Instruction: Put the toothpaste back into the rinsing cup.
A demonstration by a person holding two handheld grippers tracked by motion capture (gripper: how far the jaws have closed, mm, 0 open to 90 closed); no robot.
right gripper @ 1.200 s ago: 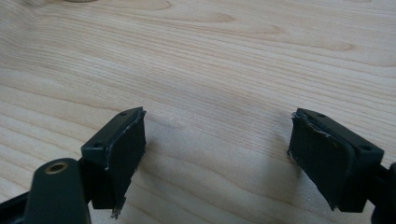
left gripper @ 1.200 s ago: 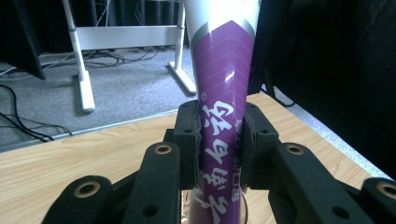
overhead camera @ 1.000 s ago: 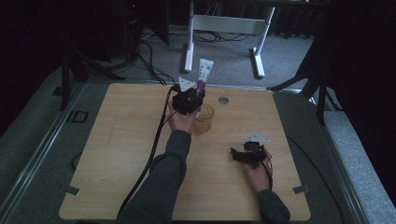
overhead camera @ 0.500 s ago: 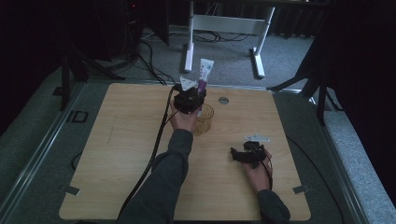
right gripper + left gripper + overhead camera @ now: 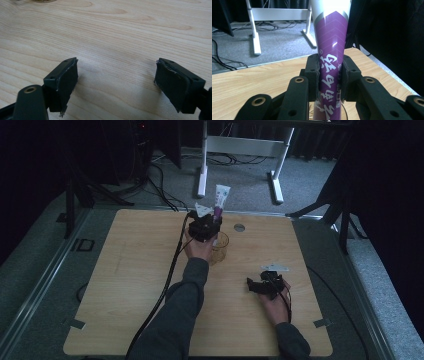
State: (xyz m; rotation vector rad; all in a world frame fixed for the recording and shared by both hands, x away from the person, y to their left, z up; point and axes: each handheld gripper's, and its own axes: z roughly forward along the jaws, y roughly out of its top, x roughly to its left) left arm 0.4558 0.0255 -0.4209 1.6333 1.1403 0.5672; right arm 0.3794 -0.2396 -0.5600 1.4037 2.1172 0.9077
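Holding a Toothpaste Tube Over the Cup

Pinching the purple-and-white toothpaste tube [image 5: 331, 50] upright between its pads, the left gripper [image 5: 329, 77] poises it above the clear cup [image 5: 219, 247]. Right gripper [image 5: 116, 80] rests on the wooden table [image 5: 120, 32], jaws spread, nothing between them.

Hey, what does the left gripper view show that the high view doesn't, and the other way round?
Left gripper view alone: white characters printed on the purple tube, and the pads pressing its sides.
High view alone: the clear glass under the tube, the small round disc on the table, and the right gripper resting apart with nothing in it.
Both: the left gripper shut on the upright tube, the wooden table, the white stand legs beyond.
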